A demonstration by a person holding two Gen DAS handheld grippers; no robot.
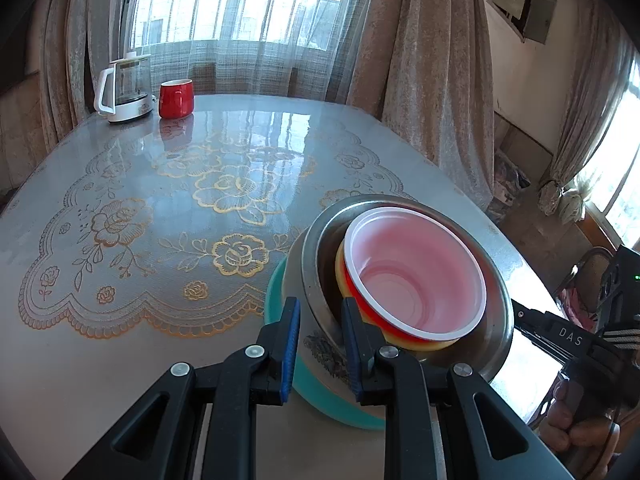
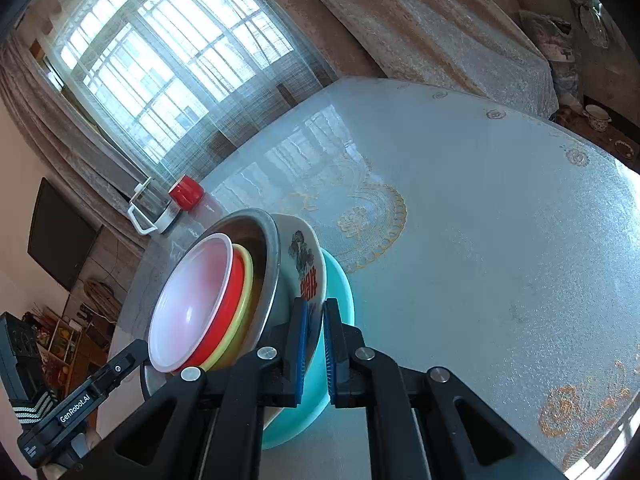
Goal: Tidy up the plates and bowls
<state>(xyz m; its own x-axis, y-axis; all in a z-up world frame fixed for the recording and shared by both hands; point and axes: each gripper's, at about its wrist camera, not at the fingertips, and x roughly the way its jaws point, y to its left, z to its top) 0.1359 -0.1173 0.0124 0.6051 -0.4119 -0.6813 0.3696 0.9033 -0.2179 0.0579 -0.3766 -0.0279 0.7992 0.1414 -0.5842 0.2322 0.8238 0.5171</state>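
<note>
A nested stack stands on the table's near right. A teal bowl (image 1: 316, 396) is at the bottom. In it sit a white ceramic bowl (image 1: 320, 344) with a dark print, a steel bowl (image 1: 496, 280), a yellow bowl (image 1: 424, 346) and a red bowl (image 1: 416, 276) with a pale pink inside. My left gripper (image 1: 320, 304) clamps the ceramic and steel walls together, one finger outside the ceramic, one inside the steel. My right gripper (image 2: 315, 304) has its jaws almost together on the teal bowl (image 2: 340, 280) rim, hard against the ceramic bowl (image 2: 304, 256).
A glass kettle (image 1: 124, 88) and a red mug (image 1: 176, 98) stand at the far left of the glossy floral table (image 1: 200, 200). Curtains (image 1: 432, 80) hang behind it. The table edge runs close on the right, where a hand (image 1: 576, 428) holds the other gripper.
</note>
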